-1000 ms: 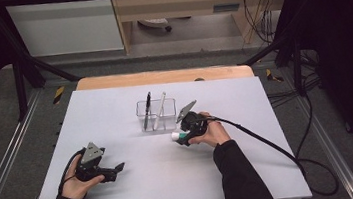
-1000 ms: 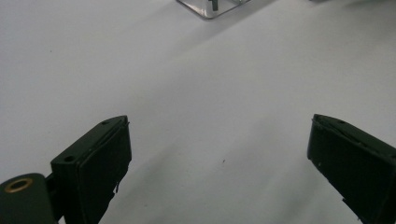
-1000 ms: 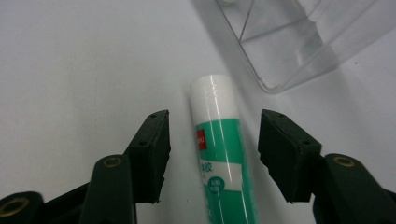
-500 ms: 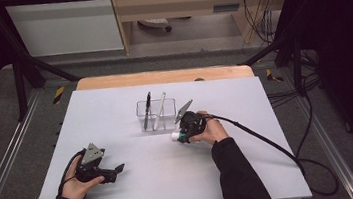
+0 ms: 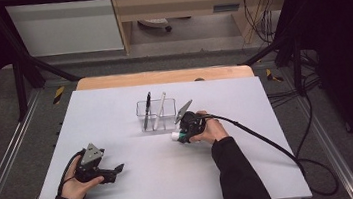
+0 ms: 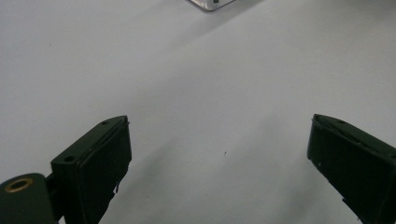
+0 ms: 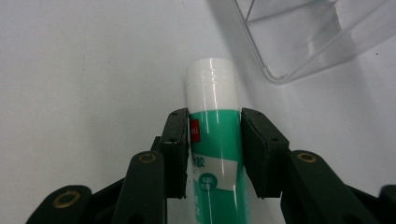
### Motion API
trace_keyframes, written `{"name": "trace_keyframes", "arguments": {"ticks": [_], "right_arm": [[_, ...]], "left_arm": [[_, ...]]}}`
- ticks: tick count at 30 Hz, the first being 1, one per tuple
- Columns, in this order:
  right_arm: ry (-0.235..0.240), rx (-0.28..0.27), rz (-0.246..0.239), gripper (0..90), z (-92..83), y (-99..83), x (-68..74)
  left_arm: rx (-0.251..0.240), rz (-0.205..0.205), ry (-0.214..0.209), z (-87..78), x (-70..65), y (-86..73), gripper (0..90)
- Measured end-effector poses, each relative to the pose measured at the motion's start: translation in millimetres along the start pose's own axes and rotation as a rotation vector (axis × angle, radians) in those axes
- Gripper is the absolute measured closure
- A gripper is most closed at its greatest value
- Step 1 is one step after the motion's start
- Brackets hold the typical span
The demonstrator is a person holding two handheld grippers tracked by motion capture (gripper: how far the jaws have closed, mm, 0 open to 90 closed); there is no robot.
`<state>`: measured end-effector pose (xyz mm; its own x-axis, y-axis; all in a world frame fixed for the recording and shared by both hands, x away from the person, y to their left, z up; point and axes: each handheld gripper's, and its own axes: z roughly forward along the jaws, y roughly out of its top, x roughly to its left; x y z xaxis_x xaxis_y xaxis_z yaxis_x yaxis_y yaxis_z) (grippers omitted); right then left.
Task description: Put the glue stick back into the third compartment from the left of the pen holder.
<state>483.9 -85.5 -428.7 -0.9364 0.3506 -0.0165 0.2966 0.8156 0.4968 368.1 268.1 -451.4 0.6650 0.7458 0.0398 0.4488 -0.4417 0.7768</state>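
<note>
Glue stick [image 7: 215, 154]: green label with white cap, red tag at its edge, Chinese print too small to read. Smooth glossy cylinder. Right claw [image 7: 214, 151] was clamped on it, pads on both sides of the barrel, cap poking forward, just beside the clear plastic organizer [image 7: 299, 42] on the matte white surface [image 5: 253, 171]. Organizer [image 5: 157, 114] held a black pen [image 5: 147, 110] and a white one. Left claw [image 6: 219, 163] was spread wide, holding nothing, above bare surface.
</note>
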Motion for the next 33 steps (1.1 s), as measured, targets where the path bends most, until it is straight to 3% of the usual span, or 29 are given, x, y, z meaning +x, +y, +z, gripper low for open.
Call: {"name": "trace_keyframes", "arguments": {"ticks": [9, 13, 20, 25, 33], "right_arm": [[-0.005, 0.013, -0.018, 65.4, 1.6, 0.1, 1.0], [-0.011, 0.005, 0.001, 65.8, -0.1, -0.2, 1.9], [0.008, -0.049, 0.032, 66.1, -12.0, 1.7, 4.1], [0.012, -0.051, 0.054, 66.2, -18.0, 0.9, 5.5], [-0.005, -0.121, 0.042, 66.2, -31.5, 3.0, 9.3]], "left_arm": [[0.003, 0.001, -0.001, 0.1, -0.3, -0.2, 6.1], [0.004, 0.002, -0.003, 0.4, 0.1, -0.4, 6.1], [-0.002, 0.001, -0.001, -0.8, 0.1, 0.1, 6.1], [0.0, 0.001, 0.0, -0.6, 0.2, -0.1, 6.1], [0.0, 0.001, 0.001, -1.4, 0.5, 0.4, 6.1]]}}
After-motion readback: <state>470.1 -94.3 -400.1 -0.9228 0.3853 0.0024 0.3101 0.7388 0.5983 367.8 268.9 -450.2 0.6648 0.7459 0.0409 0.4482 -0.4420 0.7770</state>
